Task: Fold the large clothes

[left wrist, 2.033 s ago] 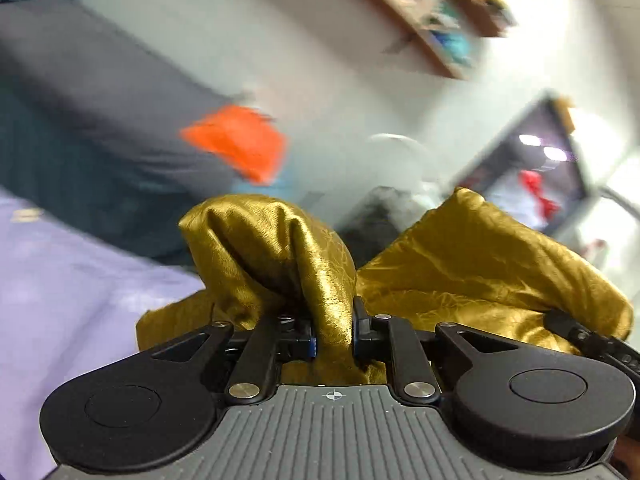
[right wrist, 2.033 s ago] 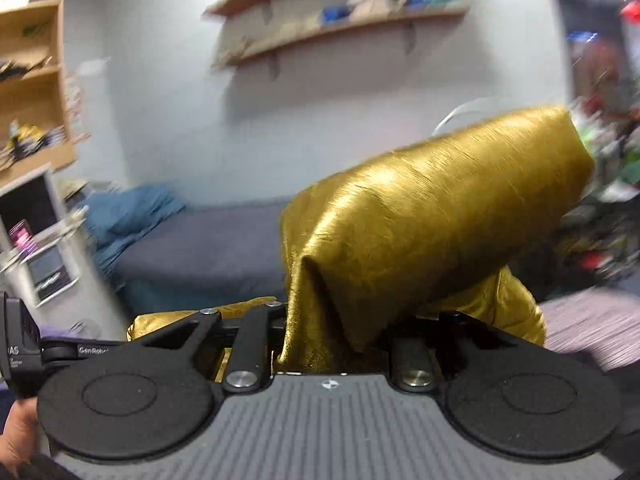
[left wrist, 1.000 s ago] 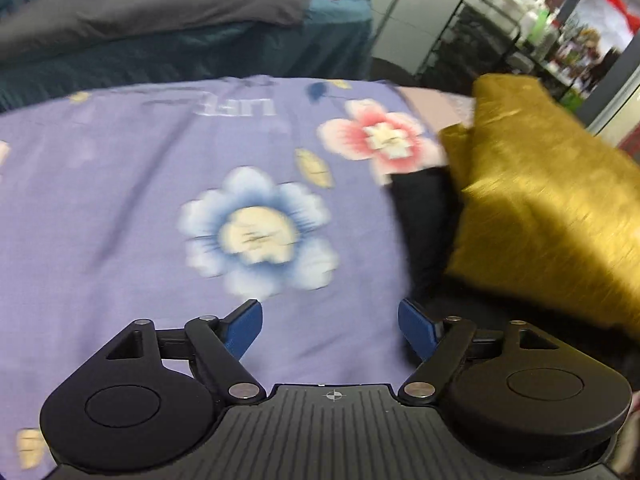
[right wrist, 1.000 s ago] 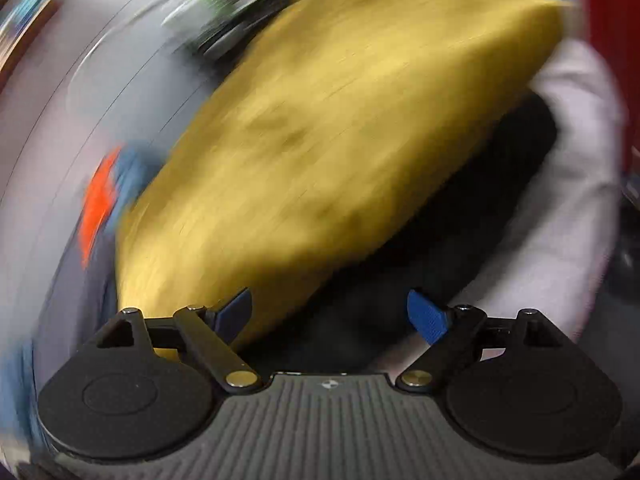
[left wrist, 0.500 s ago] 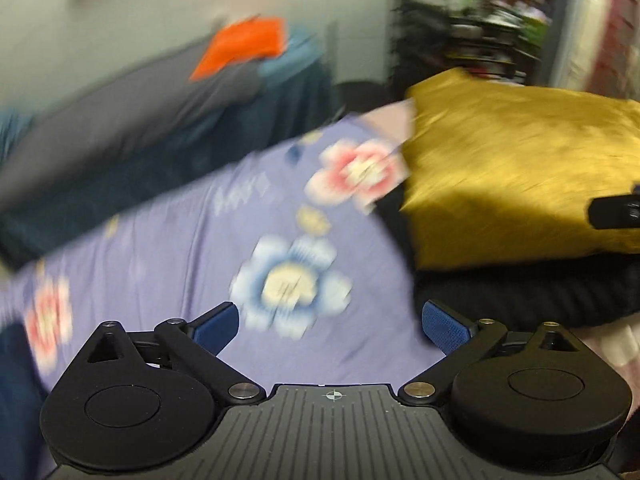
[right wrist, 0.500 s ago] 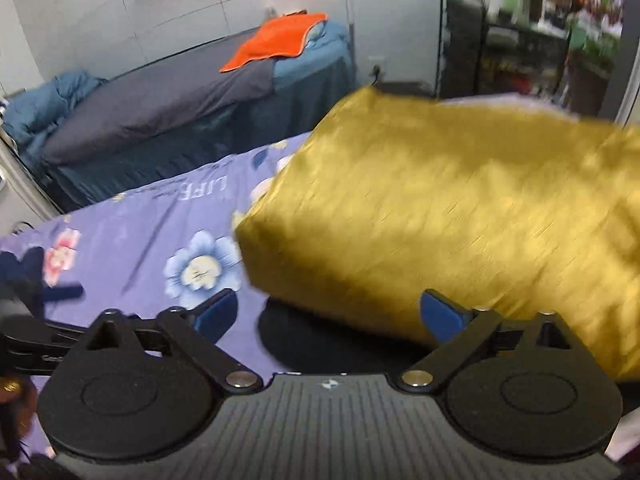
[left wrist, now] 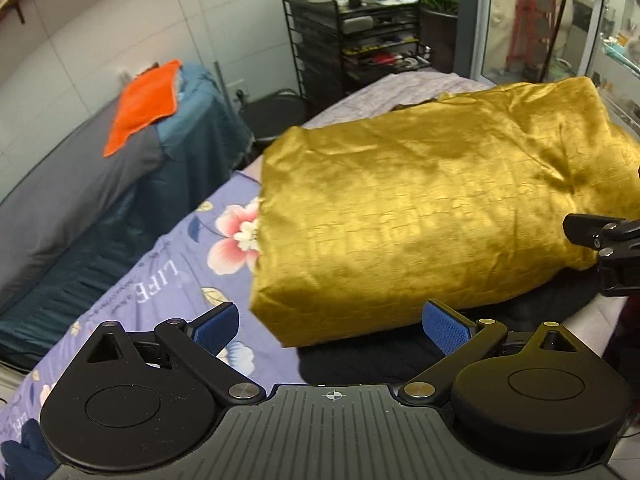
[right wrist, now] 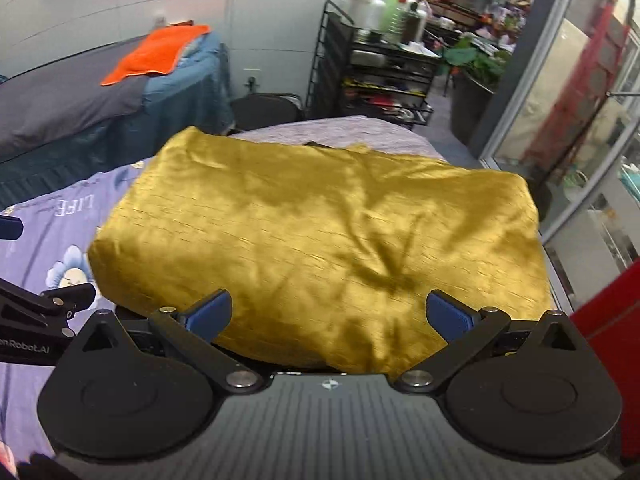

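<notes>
1. Hovering with jaws spread wide, the left gripper (left wrist: 332,326) holds nothing; its blue pads sit just short of the near edge of the gold garment (left wrist: 420,216), one pad over the floral sheet (left wrist: 168,276)
2. The right gripper (right wrist: 328,314) is likewise wide open and empty, poised at the garment's near edge, with the gold cloth filling the space beyond its fingers
3. The gold garment lies as a folded, fairly flat bundle on top of a black garment (left wrist: 380,356), which rests on the floral sheet; I'd guess it was set there to start or add to a stack of finished pieces
4. Two seconds ago both grippers were clamped on bunched gold fabric held up in the air; a second ago they had let go and were swinging fast. Now the views have steadied and the bundle lies settled
5. Further off stand a second bed with an orange cloth (left wrist: 142,102) and a black wire rack (left wrist: 360,44) of bottles
</notes>
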### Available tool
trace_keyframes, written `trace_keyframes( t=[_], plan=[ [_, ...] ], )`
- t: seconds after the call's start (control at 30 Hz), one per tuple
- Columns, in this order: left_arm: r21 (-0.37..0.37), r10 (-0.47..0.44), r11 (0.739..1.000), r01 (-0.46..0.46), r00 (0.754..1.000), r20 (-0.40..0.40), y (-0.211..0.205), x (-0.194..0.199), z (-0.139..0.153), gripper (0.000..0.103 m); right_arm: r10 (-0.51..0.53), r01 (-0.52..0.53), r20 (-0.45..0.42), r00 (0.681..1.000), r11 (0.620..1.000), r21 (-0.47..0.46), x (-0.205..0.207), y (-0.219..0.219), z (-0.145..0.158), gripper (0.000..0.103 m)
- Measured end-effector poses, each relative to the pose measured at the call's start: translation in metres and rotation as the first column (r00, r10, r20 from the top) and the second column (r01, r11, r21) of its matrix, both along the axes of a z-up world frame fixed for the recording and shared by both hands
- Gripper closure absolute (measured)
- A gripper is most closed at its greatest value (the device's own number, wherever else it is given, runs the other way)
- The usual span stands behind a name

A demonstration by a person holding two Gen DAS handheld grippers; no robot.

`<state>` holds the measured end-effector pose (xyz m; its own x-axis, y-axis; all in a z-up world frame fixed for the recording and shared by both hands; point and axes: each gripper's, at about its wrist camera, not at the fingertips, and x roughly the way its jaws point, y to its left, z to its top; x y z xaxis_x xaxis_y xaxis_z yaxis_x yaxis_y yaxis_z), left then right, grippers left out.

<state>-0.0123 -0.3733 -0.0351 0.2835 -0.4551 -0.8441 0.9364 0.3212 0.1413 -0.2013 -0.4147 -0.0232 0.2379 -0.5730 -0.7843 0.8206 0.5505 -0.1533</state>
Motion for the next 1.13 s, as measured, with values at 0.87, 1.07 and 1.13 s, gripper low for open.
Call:
trace_keyframes(
  t=[0.87, 1.07, 1.13],
  plan=[
    [0.075, 0.002, 0.997, 0.001, 0.999, -0.034, -0.013, -0.004, -0.020, 0.000, 0.000, 0.002, -0.036, 0.999, 0.999, 0.054, 0.009, -0.016, -0.018, 0.000],
    [0.052, -0.016, 0.998, 0.019, 0.999, -0.052, -0.011, -0.010, -0.024, 0.000, -0.014, 0.015, -0.026, 1.000, 0.998, 0.067, 0.003, -0.020, -0.022, 0.000],
    [0.039, -0.013, 0.999, 0.014, 0.999, -0.046, -0.011, -0.012, -0.023, 0.000, -0.018, 0.020, -0.022, 1.000, 0.997, 0.073, 0.001, -0.021, -0.023, 0.000]
  ],
)
